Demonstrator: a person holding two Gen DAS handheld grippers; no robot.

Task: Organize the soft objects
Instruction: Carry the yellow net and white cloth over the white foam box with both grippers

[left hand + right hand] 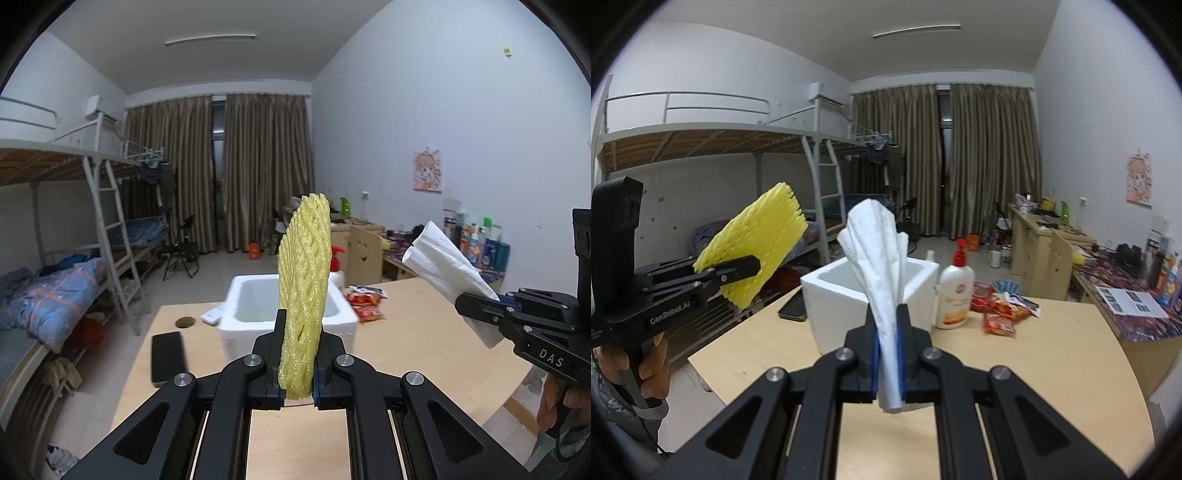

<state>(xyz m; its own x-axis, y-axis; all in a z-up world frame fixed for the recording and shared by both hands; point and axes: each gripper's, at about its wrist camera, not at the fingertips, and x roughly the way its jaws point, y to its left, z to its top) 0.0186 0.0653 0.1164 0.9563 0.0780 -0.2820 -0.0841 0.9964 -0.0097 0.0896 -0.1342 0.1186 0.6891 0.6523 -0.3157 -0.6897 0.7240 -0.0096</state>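
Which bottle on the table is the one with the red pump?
Find the wooden table, then the white foam box standing on it. Right beside the box stands the lotion bottle: white with an orange label, the only upright bottle there, next to flat red snack packets.

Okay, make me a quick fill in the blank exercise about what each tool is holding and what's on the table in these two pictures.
1. The left tool is shut on a ____ foam net.
2. The right tool grips a white ____.
3. The white foam box on the table is ____ at the top.
4. The lotion bottle has a ____ pump.

Missing words: yellow; tissue; open; red
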